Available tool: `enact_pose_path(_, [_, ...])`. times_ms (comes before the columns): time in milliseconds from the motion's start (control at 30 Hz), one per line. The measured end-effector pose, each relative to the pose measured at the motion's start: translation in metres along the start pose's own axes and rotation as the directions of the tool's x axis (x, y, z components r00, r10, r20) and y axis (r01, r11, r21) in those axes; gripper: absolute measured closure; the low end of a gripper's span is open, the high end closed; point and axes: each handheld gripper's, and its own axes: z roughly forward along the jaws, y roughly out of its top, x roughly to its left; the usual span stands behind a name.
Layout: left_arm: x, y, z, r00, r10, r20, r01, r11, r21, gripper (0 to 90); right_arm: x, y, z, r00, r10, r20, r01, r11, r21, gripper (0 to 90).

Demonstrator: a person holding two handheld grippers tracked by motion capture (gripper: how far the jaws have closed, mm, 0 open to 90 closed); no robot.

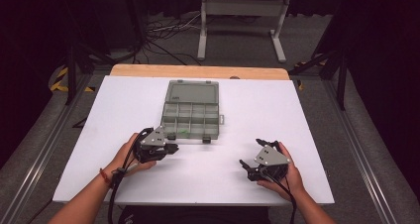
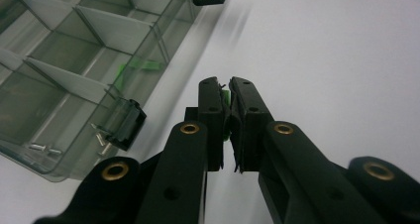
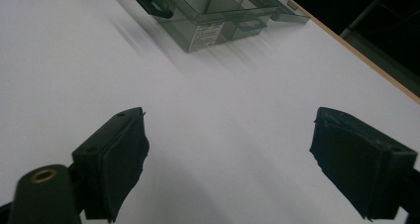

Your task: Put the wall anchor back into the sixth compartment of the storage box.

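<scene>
- The left tool (image 2: 229, 92) has its two black jaws pressed almost together, and they are pinching a small green piece (image 2: 226, 101); a thin green strip of it shows in the narrow gap in the left tool's own view.
- In the high view the left tool (image 1: 173, 148) is at about 7 o'clock on the surface (image 1: 124, 105), just beside the near edge of the organizer box (image 1: 190, 116), and there the green piece is too small to tell.
- The right tool (image 3: 228, 164) has its jaws spread wide with only the white surface between them; in the high view it (image 1: 250, 160) is at about 5 o'clock, well apart from the box.
- Count: two tools, one box, and one more green piece (image 2: 141, 65) lying inside a compartment at the box's near edge.
- The box is grey and see-through, with its lid (image 1: 192, 91) open towards 12 o'clock and with dividers making rows of small compartments.
- The left tool's view shows also one black latch (image 2: 126, 125) on the box's front wall and some small metal screws (image 2: 42, 147) in the corner compartment; the right tool's view shows a white label (image 3: 205, 34) on the side wall.
</scene>
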Motion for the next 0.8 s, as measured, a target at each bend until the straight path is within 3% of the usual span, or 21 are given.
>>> enact_pose_path(267, [0.007,0.009,-0.004,0.9997,0.009,-0.021,-0.010,0.9998,-0.019,84.6,0.000,0.000,0.001,1.0000,0.003,0.001,-0.003,1.000,0.001,14.6])
enact_pose_path(800, [0.027,0.023,-0.010,0.9979,-0.012,-0.064,0.009,0.9990,-0.045,84.6,0.000,0.001,0.002,0.9998,0.015,0.009,-0.015,1.000,0.002,14.4])
